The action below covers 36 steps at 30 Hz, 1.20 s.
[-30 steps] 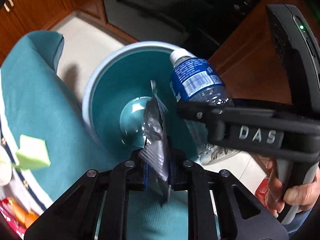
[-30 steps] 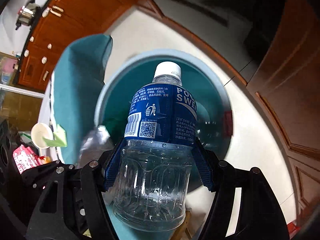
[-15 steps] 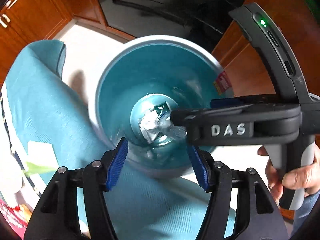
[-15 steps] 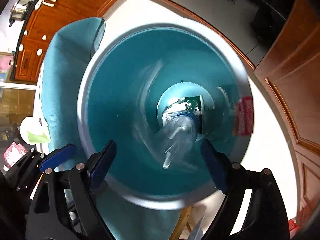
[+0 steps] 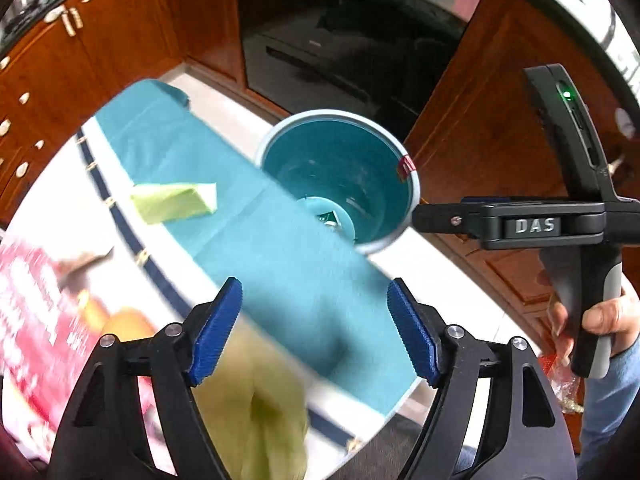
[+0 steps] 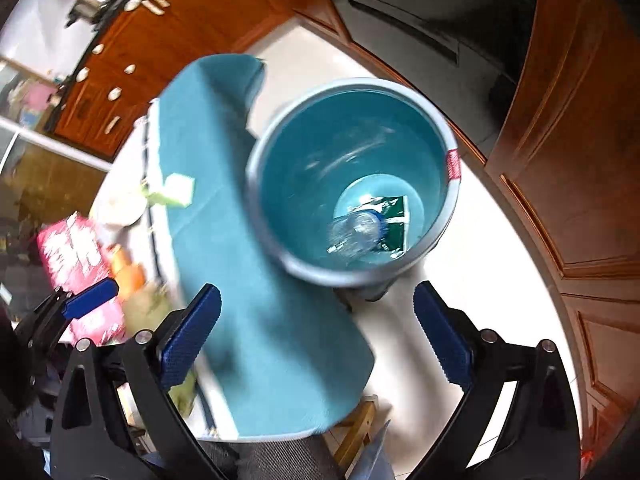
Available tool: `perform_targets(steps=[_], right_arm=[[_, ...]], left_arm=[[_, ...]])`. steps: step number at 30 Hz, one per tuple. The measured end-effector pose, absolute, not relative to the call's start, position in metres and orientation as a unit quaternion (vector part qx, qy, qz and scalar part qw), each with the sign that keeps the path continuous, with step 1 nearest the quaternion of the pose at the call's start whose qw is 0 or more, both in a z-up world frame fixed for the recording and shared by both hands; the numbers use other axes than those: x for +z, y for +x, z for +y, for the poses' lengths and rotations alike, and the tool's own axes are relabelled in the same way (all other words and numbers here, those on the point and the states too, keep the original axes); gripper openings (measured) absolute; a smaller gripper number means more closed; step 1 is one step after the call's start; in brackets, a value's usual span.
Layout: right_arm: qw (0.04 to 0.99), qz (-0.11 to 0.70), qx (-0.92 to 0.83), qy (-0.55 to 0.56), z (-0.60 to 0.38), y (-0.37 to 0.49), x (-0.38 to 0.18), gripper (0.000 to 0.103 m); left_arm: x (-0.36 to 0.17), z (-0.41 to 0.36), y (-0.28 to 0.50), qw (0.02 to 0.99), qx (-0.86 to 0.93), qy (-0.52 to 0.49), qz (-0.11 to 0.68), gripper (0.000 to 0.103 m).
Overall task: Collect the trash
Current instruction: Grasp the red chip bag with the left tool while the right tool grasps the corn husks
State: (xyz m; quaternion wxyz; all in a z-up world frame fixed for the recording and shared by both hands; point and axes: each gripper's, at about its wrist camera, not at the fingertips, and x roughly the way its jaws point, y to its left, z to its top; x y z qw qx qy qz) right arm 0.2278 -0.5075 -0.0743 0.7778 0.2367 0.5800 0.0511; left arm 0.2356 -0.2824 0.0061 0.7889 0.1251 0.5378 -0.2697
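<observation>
A teal trash bin with a pale rim (image 6: 256, 200) stands on the floor beside the table. At its bottom lies a clear plastic bottle (image 6: 356, 232) on a green packet (image 6: 394, 216). My right gripper (image 6: 318, 320) hangs above and short of the bin, its jaws opening with nothing between the blue pads. My left gripper (image 5: 316, 320) is over the teal tablecloth (image 5: 280, 248), its jaws also opening and empty. In the left wrist view the bin (image 5: 414, 184) is farther off, and the right gripper's black frame marked DAS (image 5: 532, 226) crosses at the right, held by a hand (image 5: 596, 320).
On the table lie a light green sponge-like block (image 5: 176, 202), a red package (image 5: 36, 300) and a blurred yellow-green item (image 5: 256, 400). Brown wooden cabinets (image 5: 100, 52) and a dark oven front (image 5: 340, 52) ring the pale floor. A wooden stool leg (image 6: 356, 436) shows below the cloth.
The left gripper let go of the dark wrapper and the right let go of the bottle; both dropped into the bin. Both grippers opened wide and drew back and up from the bin.
</observation>
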Motion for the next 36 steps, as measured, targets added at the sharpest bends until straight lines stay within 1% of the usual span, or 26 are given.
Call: perform_targets(steps=[3, 6, 10, 14, 18, 25, 36], right_arm=[[0.783, 0.576, 0.071, 0.224, -0.480, 0.203, -0.057, 0.094], [0.784, 0.577, 0.087, 0.211, -0.453, 0.186, -0.050, 0.094], [0.780, 0.586, 0.108, 0.192, -0.410, 0.167, -0.048, 0.094], [0.775, 0.595, 0.128, 0.171, -0.369, 0.159, -0.054, 0.094], [0.774, 0.599, 0.130, 0.160, -0.343, 0.159, -0.062, 0.094], [0.782, 0.592, 0.113, 0.159, -0.315, 0.171, -0.079, 0.094], [0.787, 0.590, 0.098, 0.155, -0.297, 0.200, -0.099, 0.094]], left_arm=[[0.017, -0.252, 0.214, 0.799, -0.265, 0.117, 0.526, 0.081], [0.024, -0.221, 0.199, 0.810, -0.259, 0.106, 0.515, 0.087], [0.033, -0.175, 0.176, 0.831, -0.241, 0.092, 0.493, 0.089], [0.034, -0.130, 0.158, 0.848, -0.221, 0.067, 0.477, 0.099], [0.034, -0.094, 0.144, 0.864, -0.197, 0.047, 0.462, 0.099], [0.021, -0.059, 0.145, 0.871, -0.165, 0.020, 0.463, 0.099], [0.016, -0.036, 0.178, 0.865, -0.151, -0.004, 0.478, 0.099]])
